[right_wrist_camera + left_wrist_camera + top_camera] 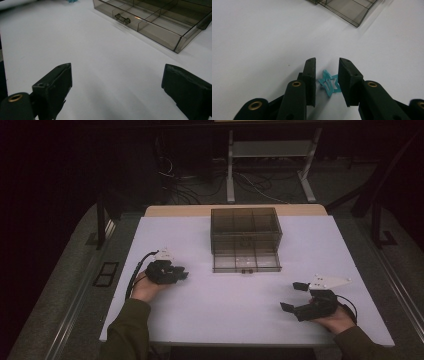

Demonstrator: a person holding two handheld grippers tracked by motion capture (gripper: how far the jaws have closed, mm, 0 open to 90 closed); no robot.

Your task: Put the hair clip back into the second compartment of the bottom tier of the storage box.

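One teal star-shaped hair clip (329, 84) is seen flat on the white bench (200, 310), between the narrowed, not yet closed fingers of the left gripper (326, 75). It would best be pinched squarely across its points. The right gripper (116, 85) is held wide apart, empty. One smoked drawer box (245, 232) is counted, its drawer (246, 262) pulled out.

There is no text, label, brand, number or sign that can be read in any of the views; the surfaces that show carry no writing that I can make out
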